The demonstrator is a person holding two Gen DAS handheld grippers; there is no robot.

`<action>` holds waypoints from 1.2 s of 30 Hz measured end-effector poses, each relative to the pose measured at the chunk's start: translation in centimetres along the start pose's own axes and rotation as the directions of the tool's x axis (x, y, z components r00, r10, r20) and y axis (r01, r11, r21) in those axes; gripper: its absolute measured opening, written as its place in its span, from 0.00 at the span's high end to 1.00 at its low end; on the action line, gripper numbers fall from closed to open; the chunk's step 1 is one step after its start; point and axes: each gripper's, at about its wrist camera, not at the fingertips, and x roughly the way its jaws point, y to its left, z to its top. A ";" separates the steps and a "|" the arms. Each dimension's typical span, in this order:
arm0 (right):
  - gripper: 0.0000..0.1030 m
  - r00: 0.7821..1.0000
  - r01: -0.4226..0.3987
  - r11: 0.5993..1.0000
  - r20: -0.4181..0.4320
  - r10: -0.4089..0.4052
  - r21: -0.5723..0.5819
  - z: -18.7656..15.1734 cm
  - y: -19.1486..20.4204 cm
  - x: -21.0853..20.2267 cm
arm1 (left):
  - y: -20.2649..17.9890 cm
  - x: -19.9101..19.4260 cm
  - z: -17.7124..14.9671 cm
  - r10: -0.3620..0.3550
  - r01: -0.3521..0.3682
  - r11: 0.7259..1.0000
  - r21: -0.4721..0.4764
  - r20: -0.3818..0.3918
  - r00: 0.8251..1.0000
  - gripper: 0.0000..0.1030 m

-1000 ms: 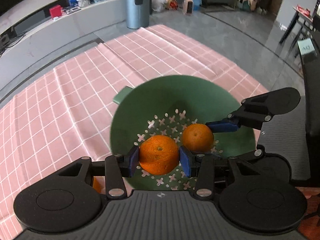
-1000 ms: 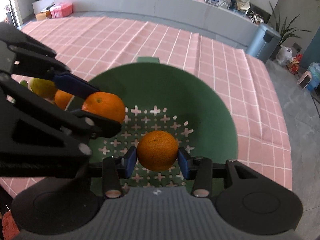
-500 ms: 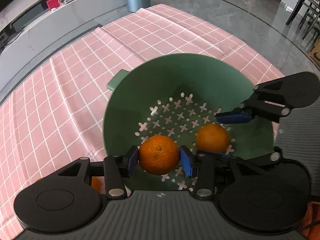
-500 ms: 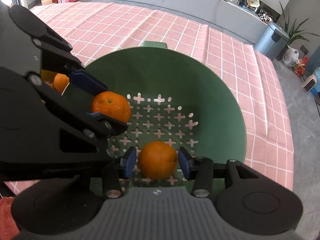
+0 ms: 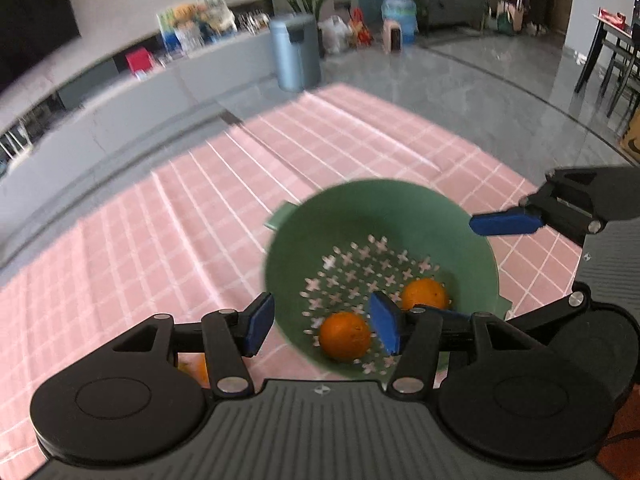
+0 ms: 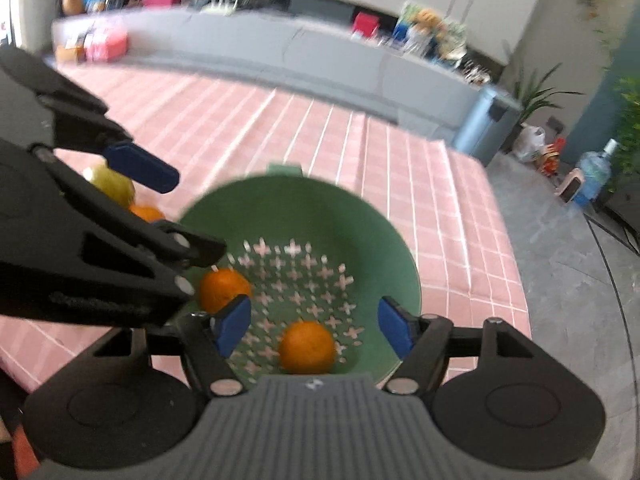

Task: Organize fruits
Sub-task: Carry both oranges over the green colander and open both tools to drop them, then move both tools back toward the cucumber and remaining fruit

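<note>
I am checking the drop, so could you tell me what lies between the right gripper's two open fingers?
In the right wrist view, the right gripper is open over the green colander; one orange lies loose on its perforated floor between the fingers.

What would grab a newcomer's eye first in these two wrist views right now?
The green colander on the pink checked tablecloth, with two oranges lying loose on its perforated bottom. Next, both grippers over it: the left gripper and right gripper are wide open and empty. Past the colander's left rim sit another orange and a yellow-green fruit.
</note>
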 end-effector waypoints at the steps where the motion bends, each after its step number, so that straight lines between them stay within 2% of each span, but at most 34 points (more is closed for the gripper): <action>1: 0.35 1.000 -0.003 1.000 0.020 0.002 0.019 -0.1 0.3 -0.6 | 0.2 -1.1 -0.3 0.015 -0.015 1.000 -0.001 0.016 1.000 0.37; 9: 0.35 0.988 -0.060 0.976 0.153 0.028 0.207 -1.2 4.1 -3.8 | 2.9 -6.5 -3.6 0.092 -0.082 0.990 -0.112 0.092 0.991 0.37; 12: 0.32 0.982 -0.097 0.955 0.183 0.046 0.280 -1.9 5.6 -4.2 | 4.0 -7.6 -5.2 0.115 -0.097 0.982 -0.161 0.110 0.987 0.36; 15: 0.26 0.980 -0.106 0.945 0.192 0.047 0.311 -2.9 7.3 -4.2 | 4.7 -8.0 -7.0 0.126 -0.107 0.976 -0.192 0.093 0.988 0.36; 20: 0.26 0.982 -0.121 0.941 0.179 0.066 0.315 -4.0 9.5 -3.6 | 6.4 -8.1 -10.0 0.159 -0.138 0.956 -0.260 0.064 0.985 0.35; 26: 0.26 0.979 -0.134 0.948 0.188 0.080 0.290 -3.2 11.5 -3.1 | 9.0 -8.5 -12.4 0.186 -0.157 0.922 -0.355 0.048 0.981 0.35; 32: 0.26 0.971 -0.113 0.971 0.233 0.062 0.213 -2.2 13.4 -2.2 | 11.5 -8.3 -13.5 0.171 -0.128 0.878 -0.461 0.051 0.984 0.36; 36: 0.26 0.968 -0.104 0.979 0.242 0.060 0.174 -1.4 14.1 -1.3 | 12.3 -7.8 -13.6 0.168 -0.126 0.862 -0.491 0.041 0.985 0.36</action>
